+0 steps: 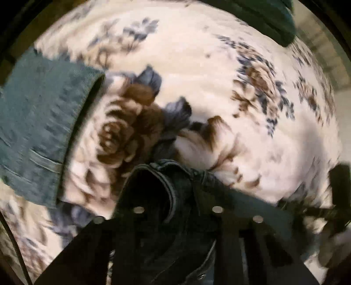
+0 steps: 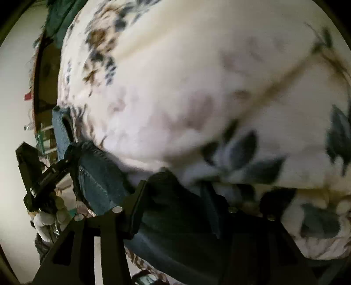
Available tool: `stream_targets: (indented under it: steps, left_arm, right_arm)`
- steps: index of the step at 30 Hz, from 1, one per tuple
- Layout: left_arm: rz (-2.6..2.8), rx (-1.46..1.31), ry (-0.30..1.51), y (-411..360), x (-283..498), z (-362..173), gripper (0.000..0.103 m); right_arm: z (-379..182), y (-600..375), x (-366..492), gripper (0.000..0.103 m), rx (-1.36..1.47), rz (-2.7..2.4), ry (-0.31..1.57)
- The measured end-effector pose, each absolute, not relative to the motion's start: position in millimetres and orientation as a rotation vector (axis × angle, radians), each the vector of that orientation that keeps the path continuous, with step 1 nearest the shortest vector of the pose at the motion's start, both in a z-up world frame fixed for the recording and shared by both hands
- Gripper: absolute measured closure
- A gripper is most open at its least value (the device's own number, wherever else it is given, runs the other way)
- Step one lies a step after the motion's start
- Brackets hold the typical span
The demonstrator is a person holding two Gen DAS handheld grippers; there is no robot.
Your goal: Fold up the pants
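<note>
Low in the middle of the left wrist view, the pants (image 1: 175,197) are bunched up dark between the fingers of the left gripper (image 1: 177,210), jaws pinching the thick denim edge with its stitched seam showing. Up at the left edge of that same frame a teal-blue leg cuff (image 1: 43,122) of the jeans lies flat, its hem open toward the centre. Everything is smeared with motion blur, so fine detail is hard to make out.

Over in the right wrist view, the right gripper (image 2: 175,210) has its jaws clamped on a fold of the same denim at lower centre, and the cloth runs off from there toward the lower left, where the left gripper's black body shows in a pale gloved hand (image 2: 47,217).

Underneath it all spreads a cream blanket (image 1: 197,65) printed with brown roses and blue-grey leaves, filling most of both frames. At the top right of the left wrist view sits a dark green cloth (image 1: 263,19); what it is, I can't say. A pale wall (image 2: 17,98) shows along the left edge of the right wrist view.
</note>
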State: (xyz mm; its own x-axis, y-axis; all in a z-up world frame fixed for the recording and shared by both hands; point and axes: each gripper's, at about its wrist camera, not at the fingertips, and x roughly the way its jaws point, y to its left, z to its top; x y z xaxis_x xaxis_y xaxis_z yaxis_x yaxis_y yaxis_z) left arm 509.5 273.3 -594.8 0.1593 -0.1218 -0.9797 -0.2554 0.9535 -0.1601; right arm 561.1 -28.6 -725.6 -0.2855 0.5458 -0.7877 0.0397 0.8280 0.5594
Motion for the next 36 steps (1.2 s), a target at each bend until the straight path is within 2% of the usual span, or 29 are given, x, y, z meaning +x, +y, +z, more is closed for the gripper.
stream_targets:
  steps: [2, 3, 6, 8, 11, 14, 15, 17, 19, 20, 22, 24, 25, 26, 28, 29, 31, 36]
  left_arm:
    - [0.113, -0.298, 1.384, 273, 499, -585, 0.087]
    - [0.123, -0.302, 1.372, 275, 493, -581, 0.087]
    - [0.16, -0.323, 1.352, 289, 478, -574, 0.088]
    - [0.18, -0.341, 1.355, 301, 468, -575, 0.087]
    - [0.194, -0.374, 1.367, 310, 464, -585, 0.087]
    - [0.188, -0.418, 1.365, 314, 464, -584, 0.077]
    - [0.191, -0.432, 1.372, 314, 464, -584, 0.067]
    - [0.224, -0.471, 1.388, 319, 464, -586, 0.062]
    - [0.25, -0.531, 1.391, 322, 461, -583, 0.062]
    - [0.26, -0.553, 1.379, 321, 457, -578, 0.062]
    - [0.287, -0.563, 1.343, 314, 452, -563, 0.056]
    - [0.312, -0.544, 1.325, 303, 448, -549, 0.029]
    - [0.309, -0.547, 1.31, 296, 447, -542, 0.019]
    - [0.297, -0.557, 1.307, 285, 446, -536, 0.008]
    - [0.268, -0.578, 1.338, 267, 449, -535, 0.007]
    - [0.251, -0.594, 1.364, 256, 451, -538, 0.007]
    - [0.221, -0.641, 1.444, 232, 459, -552, 0.007]
    - [0.183, -0.835, 1.548, 205, 482, -584, 0.007]
  right_arm:
    - [-718, -25, 558, 0.082, 0.426, 0.537, 1.78]
    - [-713, -25, 557, 0.094, 0.398, 0.496, 1.747]
    - [-691, -35, 552, 0.096, 0.427, 0.415, 1.629]
    - [-683, -52, 548, 0.101, 0.497, 0.334, 1.562]
    - [-685, -95, 552, 0.103, 0.621, 0.188, 1.486]
    - [-711, -113, 562, 0.102, 0.848, 0.31, 1.591]
    - [-713, -107, 565, 0.102, 0.845, 0.346, 1.623]
    - [-710, -92, 570, 0.093, 0.734, 0.417, 1.681]
    - [-704, -73, 571, 0.05, 0.625, 0.48, 1.703]
    - [-699, -63, 570, 0.044, 0.566, 0.502, 1.705]
    - [-697, -47, 568, 0.041, 0.466, 0.544, 1.722]
    - [-700, -32, 561, 0.041, 0.355, 0.59, 1.746]
    - [-706, -22, 557, 0.041, 0.29, 0.591, 1.766]
    - [-711, -15, 551, 0.042, 0.231, 0.589, 1.777]
    - [-714, -9, 541, 0.064, 0.161, 0.598, 1.775]
    - [-709, -9, 535, 0.068, 0.139, 0.597, 1.734]
    - [-701, -12, 525, 0.1, 0.122, 0.596, 1.692]
    - [-663, -27, 490, 0.1, 0.169, 0.637, 1.518]
